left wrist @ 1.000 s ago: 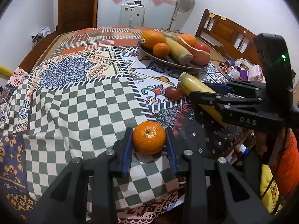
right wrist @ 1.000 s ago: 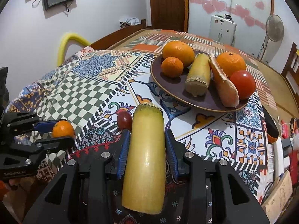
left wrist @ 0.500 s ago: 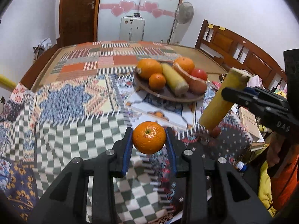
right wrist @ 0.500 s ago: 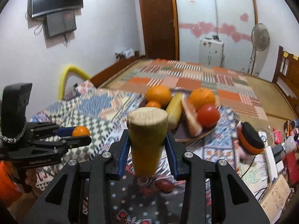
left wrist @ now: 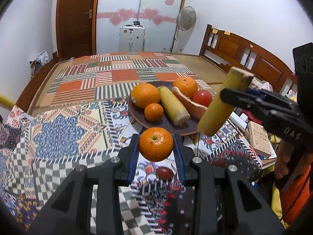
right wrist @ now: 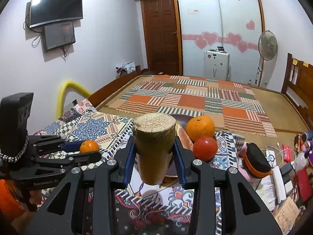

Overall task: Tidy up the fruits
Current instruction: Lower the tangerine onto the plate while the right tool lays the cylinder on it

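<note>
Crowded plate (left wrist: 137,115); patchwork cloth (left wrist: 58,133) beside it

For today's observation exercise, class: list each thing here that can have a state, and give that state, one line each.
Left tongs: shut on the small orange, lifted off the cloth.
Small orange: held, in the air.
Right tongs: shut on the yellow stalk piece.
Yellow stalk piece: held, tilted up, near the plate.
Plate: loaded with fruit.
Dark red fruit: lying loose on the cloth.
Door: closed.
</note>
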Motion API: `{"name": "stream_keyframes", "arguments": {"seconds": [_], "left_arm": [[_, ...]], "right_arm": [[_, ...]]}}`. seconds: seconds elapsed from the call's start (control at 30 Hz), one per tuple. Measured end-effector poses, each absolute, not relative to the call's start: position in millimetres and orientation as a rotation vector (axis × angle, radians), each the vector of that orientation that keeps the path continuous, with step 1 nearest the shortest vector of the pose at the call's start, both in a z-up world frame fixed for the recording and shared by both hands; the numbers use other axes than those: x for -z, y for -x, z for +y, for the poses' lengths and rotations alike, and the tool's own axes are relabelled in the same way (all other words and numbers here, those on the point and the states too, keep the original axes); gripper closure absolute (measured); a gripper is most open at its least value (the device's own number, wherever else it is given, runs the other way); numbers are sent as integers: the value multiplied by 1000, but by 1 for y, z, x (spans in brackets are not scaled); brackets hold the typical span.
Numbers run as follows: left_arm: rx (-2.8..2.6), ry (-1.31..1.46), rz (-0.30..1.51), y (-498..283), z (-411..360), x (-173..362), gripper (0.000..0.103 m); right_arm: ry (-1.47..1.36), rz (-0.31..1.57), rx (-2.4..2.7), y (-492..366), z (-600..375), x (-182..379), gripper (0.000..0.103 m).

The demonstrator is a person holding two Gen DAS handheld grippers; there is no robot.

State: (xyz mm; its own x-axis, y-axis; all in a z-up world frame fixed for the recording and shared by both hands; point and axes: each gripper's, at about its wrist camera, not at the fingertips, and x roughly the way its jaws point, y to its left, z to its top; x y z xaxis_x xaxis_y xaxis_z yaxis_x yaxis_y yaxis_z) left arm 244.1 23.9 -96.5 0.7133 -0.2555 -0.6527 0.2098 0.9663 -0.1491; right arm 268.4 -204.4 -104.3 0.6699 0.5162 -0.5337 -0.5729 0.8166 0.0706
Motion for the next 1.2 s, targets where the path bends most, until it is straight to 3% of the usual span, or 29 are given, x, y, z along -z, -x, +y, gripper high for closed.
{"name": "stream_keyframes", "arguments": {"seconds": [0.8,1.2], "left_arm": [[234,76,725,-274,46,109,69],[245,82,729,-277,45,112,69]], "right_arm": [[97,691,-660,-332,-162,132,69],[194,683,-559,-351,-158,133,59]]}}
